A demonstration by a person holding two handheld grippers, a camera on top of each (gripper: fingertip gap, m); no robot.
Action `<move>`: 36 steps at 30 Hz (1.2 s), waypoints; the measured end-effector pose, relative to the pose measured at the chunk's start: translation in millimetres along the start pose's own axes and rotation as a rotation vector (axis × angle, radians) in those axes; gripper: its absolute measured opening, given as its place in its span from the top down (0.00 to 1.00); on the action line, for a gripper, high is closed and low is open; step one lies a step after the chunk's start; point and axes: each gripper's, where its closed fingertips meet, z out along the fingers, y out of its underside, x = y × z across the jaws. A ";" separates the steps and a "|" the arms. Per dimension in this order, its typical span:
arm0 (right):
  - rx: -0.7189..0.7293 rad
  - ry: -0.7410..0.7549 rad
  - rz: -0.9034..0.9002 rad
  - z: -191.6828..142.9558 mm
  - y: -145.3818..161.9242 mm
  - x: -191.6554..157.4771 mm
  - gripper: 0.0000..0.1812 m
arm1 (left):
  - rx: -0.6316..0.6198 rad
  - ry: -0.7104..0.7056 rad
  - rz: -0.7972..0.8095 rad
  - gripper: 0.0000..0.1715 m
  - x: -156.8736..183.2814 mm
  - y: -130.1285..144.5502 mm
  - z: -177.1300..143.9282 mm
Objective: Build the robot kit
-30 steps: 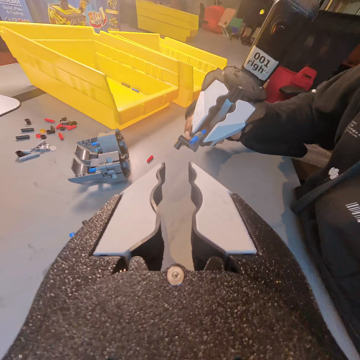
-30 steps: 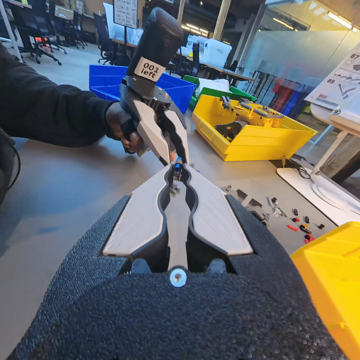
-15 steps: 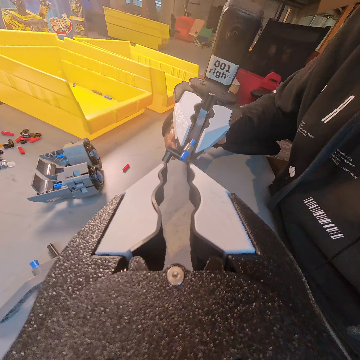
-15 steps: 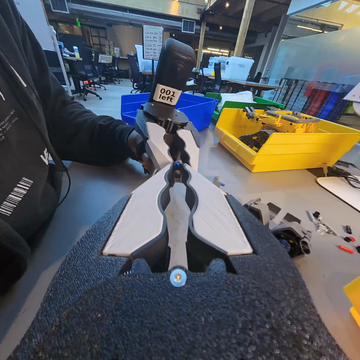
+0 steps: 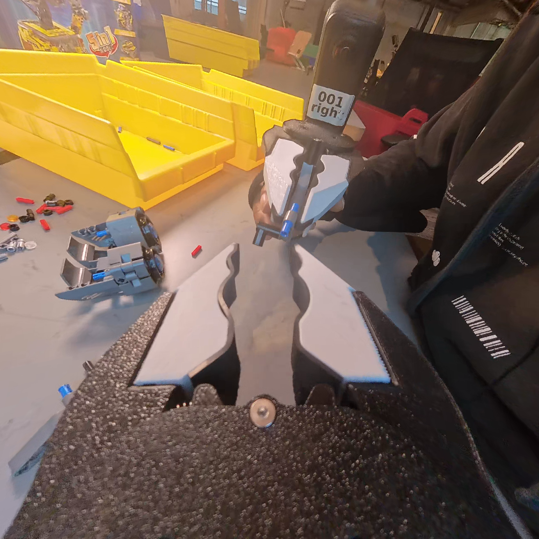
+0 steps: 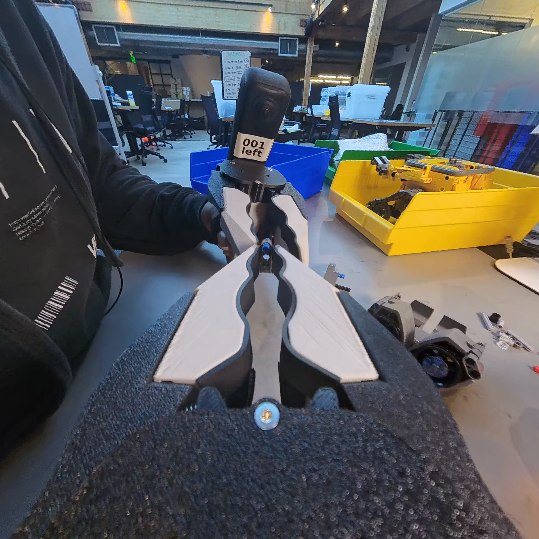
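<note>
- My right hand-held gripper (image 6: 266, 258) is clamped narrow on a small dark brick-built connector piece with blue pins (image 5: 280, 227), pinched right at its tips and held in the air above the grey surface (image 5: 43, 329).
- From the left wrist view, that piece sticks out sideways past the tips, a blue pin on the near side and a dark stub toward the left.
- My left hand-held gripper (image 5: 264, 252) stands wide and holds nothing; its tips sit just below and in front of the piece, very near it, though I cannot tell whether anything touches.
- The two hand-held grippers face each other tip to tip, each held by a hand in a black sleeve (image 6: 140, 210).
- On the surface to my left lies a grey brick-built assembly with black round parts (image 5: 116, 256), on its side and well apart from the held piece.
- A single red pin (image 5: 196, 250) lies between that assembly and my left tips; more red, black and silver small parts (image 5: 35, 213) are scattered farther out.
- Beyond them stand yellow bins (image 5: 140, 151); the right wrist view shows another yellow bin holding a yellow tracked model (image 6: 423, 180), with blue and green bins behind.
- My worry: the grip is only on the tip ends of a small piece, so a nudge from the left tips could twist it or pop it free onto the surface.
- If the left side closes off-centre, it could catch a blue pin rather than the body and pull the piece askew.
</note>
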 end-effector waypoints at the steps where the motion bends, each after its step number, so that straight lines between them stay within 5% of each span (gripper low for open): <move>1: 0.001 -0.006 0.000 1.4 -0.2 -1.1 0.97 | -0.005 0.003 0.000 0.80 0.8 0.5 1.4; 36: -0.067 -0.048 0.000 4.8 9.9 -7.4 0.96 | -0.065 0.013 0.066 0.86 8.8 9.2 4.5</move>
